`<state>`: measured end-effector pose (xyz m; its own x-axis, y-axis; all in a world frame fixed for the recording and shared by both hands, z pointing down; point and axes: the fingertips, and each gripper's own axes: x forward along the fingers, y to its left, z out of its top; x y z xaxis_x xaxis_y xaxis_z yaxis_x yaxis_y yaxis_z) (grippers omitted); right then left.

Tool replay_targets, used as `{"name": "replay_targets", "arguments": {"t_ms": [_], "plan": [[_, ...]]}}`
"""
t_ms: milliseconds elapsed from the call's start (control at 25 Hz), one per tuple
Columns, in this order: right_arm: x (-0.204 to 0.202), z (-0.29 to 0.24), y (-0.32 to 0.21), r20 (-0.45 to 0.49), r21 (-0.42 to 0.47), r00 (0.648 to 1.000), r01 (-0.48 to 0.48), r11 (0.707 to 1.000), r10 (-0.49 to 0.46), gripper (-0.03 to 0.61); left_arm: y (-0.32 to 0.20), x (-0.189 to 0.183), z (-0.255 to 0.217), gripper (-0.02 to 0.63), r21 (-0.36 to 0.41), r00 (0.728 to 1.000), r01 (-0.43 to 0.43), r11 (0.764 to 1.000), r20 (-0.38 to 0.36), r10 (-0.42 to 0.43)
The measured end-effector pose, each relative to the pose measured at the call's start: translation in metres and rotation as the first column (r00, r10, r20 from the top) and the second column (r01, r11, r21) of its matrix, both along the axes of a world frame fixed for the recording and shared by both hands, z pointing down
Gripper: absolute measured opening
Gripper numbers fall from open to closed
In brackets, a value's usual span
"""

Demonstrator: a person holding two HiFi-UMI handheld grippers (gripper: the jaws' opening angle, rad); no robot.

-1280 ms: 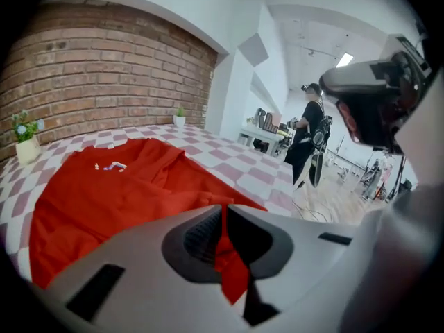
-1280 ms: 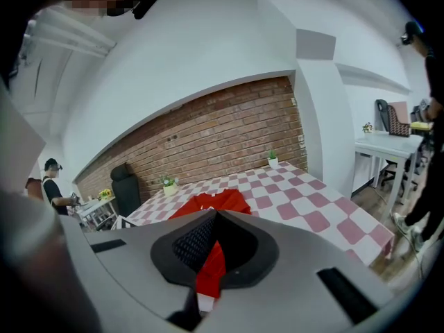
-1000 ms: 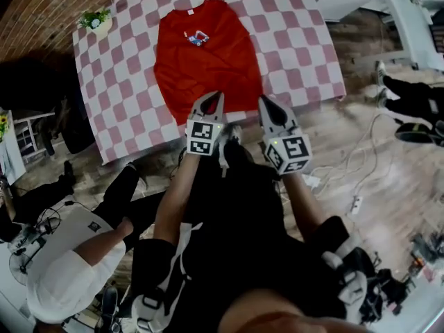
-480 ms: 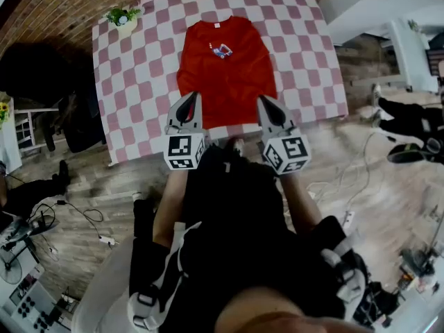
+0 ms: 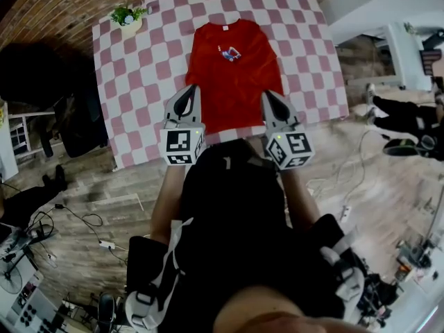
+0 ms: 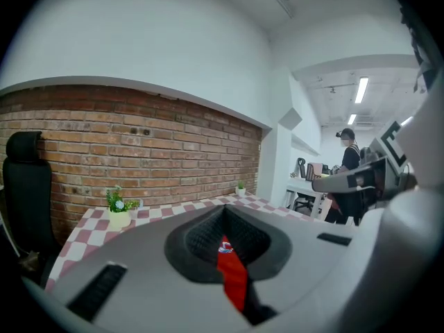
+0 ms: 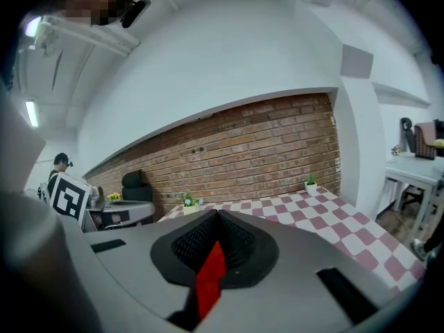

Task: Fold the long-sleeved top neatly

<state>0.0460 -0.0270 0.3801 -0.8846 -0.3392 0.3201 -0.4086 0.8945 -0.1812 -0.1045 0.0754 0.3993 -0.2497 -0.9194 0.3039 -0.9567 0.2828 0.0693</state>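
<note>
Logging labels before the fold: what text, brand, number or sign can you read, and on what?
No words or numbers can be read.
On the red long-sleeved top, chest print and neck tag: too small to read.
The cubes on left gripper and right gripper: square marker patterns only, no letters.

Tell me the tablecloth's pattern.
The tablecloth has red-and-white checks; the head view shows it best.

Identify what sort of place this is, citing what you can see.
Probably a lab or office staged like a home: a checked-cloth table against a brick wall, a white desk beyond, and cables loose on the wooden floor.
</note>
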Motion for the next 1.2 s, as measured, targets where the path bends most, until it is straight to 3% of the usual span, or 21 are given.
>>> {"name": "replay_targets", "arguments": {"t_ms": [280, 640, 800, 960, 1200], "plan": [[-0.026, 0.004, -0.034, -0.023, 0.021, 1.0, -0.008, 1.0, 0.009, 0.009, -0.028, -0.031, 0.008, 0.006, -0.003, 1.0, -0.009, 1.0, -0.012, 0.009], [-0.077, 0.033, -0.107, -0.086, 0.012, 0.994, 0.072, 0.997, -0.071, 0.011, -0.091, -0.08, 0.027, 0.009, -0.032, 1.0, 0.02, 0.999, 0.021, -0.019], [-0.103, 0.053, -0.146, -0.135, 0.005, 0.985, 0.11, 0.994, -0.108, 0.012, -0.124, -0.103, 0.053, 0.015, -0.091, 1.0, 0.019, 0.996, 0.013, -0.018], [-0.128, 0.078, -0.183, -0.21, 0.014, 0.965, 0.16, 0.987, -0.154, 0.014, -0.157, -0.122, 0.088, 0.098, -0.169, 1.0, -0.013, 0.986, -0.01, 0.012], [-0.16, 0.137, -0.231, -0.344, -0.018, 0.906, 0.254, 0.967, -0.245, 0.077, -0.199, -0.148, 0.145, 0.117, -0.298, 0.996, -0.084, 0.951, -0.033, 0.077]]}}
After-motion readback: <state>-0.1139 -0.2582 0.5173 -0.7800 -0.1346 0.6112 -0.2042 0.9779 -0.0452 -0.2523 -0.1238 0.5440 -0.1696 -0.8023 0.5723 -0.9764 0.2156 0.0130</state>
